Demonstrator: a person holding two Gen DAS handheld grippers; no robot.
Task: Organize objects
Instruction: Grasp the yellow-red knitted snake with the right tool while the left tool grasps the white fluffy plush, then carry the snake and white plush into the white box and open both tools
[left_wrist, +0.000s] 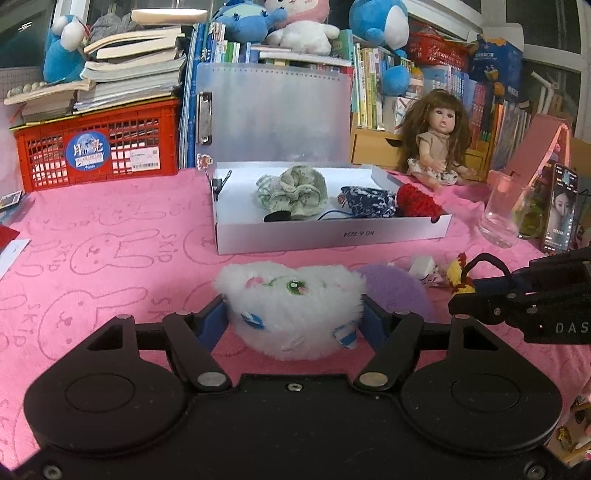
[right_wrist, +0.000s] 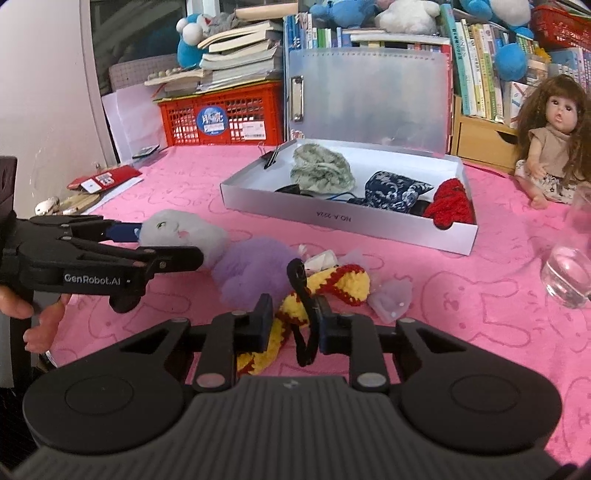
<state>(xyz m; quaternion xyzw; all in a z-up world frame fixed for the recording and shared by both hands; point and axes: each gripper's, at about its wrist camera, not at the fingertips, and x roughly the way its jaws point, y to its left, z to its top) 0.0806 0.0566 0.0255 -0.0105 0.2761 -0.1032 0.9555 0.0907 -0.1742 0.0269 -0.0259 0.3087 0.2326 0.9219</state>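
A white open box (left_wrist: 332, 234) (right_wrist: 332, 216) holds a green scrunchie (left_wrist: 295, 194), a navy patterned pouch (left_wrist: 369, 201) and a red knit piece (left_wrist: 417, 201). My left gripper (left_wrist: 295, 321) (right_wrist: 166, 243) is shut on a white fluffy plush (left_wrist: 291, 306) (right_wrist: 184, 230) on the pink cloth. A purple fluffy pompom (right_wrist: 251, 269) (left_wrist: 395, 288) lies beside it. My right gripper (right_wrist: 293, 325) (left_wrist: 465, 295) is closed around a yellow and red crochet toy (right_wrist: 332, 286) with a black cord loop (right_wrist: 301, 291).
A clear glass (left_wrist: 502, 214) (right_wrist: 569, 273) and a phone (left_wrist: 561, 208) stand at the right. A doll (left_wrist: 436, 144) (right_wrist: 554, 144) sits behind the box. A red crate (left_wrist: 99, 144), stacked books and plush toys line the back. Small plastic wrappers (right_wrist: 391, 295) lie near the crochet toy.
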